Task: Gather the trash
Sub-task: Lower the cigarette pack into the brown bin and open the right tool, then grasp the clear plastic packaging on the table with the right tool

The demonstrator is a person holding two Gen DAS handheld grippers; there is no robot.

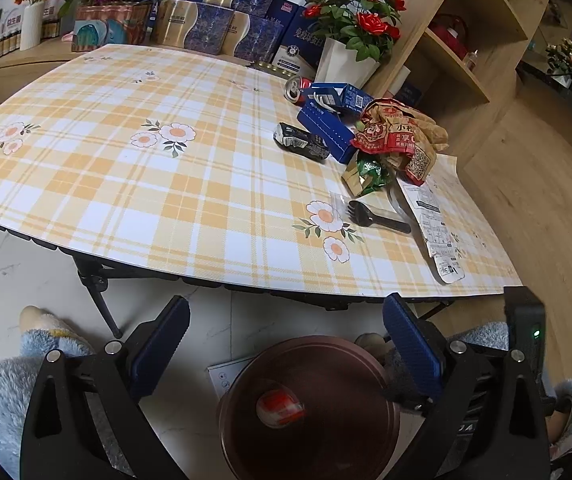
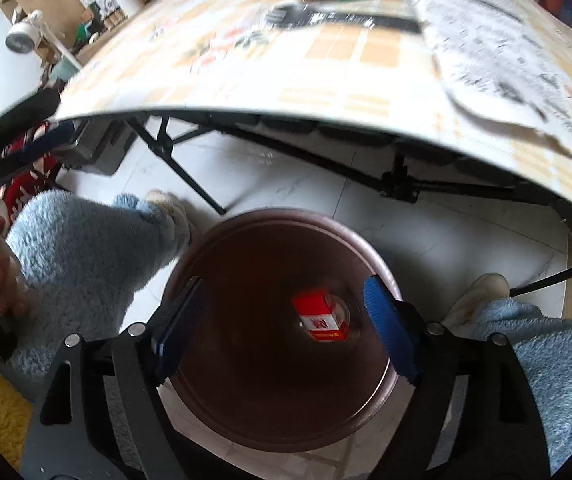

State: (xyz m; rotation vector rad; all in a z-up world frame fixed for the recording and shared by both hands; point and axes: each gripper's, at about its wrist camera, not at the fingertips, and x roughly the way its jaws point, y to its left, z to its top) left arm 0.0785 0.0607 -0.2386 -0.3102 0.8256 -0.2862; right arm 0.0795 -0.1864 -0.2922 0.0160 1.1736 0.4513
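right gripper: hanging right over the bin, blue fingers spread wide, nothing between them, just the bin's mouth below

bin: round, dark brown, standing on the pale tile floor between the person's legs, just in front of the table edge

red carton: small red-and-white box lying at the bottom of the bin, a bit toward 3 o'clock from the centre in the right wrist view

left gripper: also spread wide and empty, held above the floor near the table's front edge, bin at its 6 o'clock

legs: fuzzy light-blue trousers either side of the bin, slippers on

table: folding one with a yellow plaid flowery cloth, mostly bare on its left half

black fork: plastic, lying near the front edge, around 3 o'clock in the left wrist view, beside a clear bit of wrapper

paper sheet: printed, white, lying flat just right of the fork, reaching to the table's edge

trash pile: further back at 2 o'clock: crumpled red-and-tan wrapper, green-gold foil, blue boxes, a dark snack packet, a can on its side, all bunched together and touching

back of the table: white pot of red roses, stacked blue-and-gold boxes, wooden shelf to the right
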